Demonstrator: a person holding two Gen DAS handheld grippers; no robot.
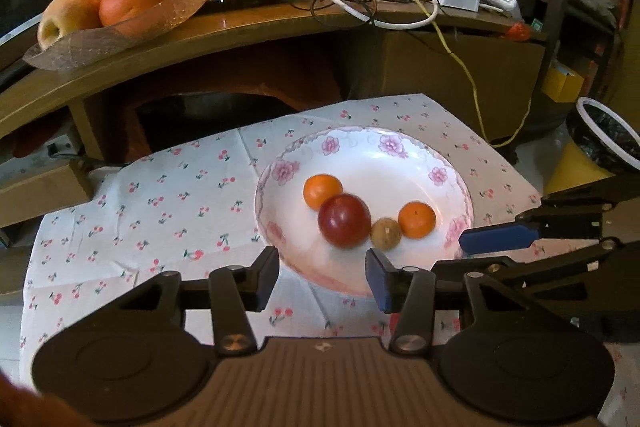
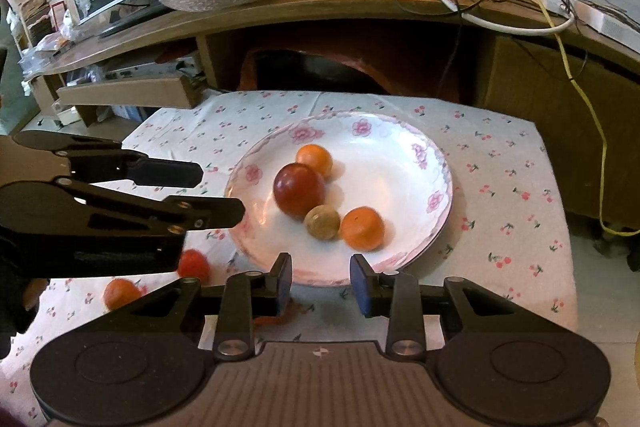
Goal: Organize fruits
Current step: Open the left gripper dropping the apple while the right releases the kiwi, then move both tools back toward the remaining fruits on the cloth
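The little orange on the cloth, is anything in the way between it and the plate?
Yes, partly. In the right wrist view the small orange lies on the cloth left of the plate, and the left gripper hangs over that gap. A red fruit also sits between them, beside the plate's rim.

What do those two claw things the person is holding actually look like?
Both look alike: the left gripper and right gripper are matte black linkage bars with silver rivets, on a ribbed brown-grey base flanked by two round black discs. The fingers end in flat blue pads. No cables or sleeves show.
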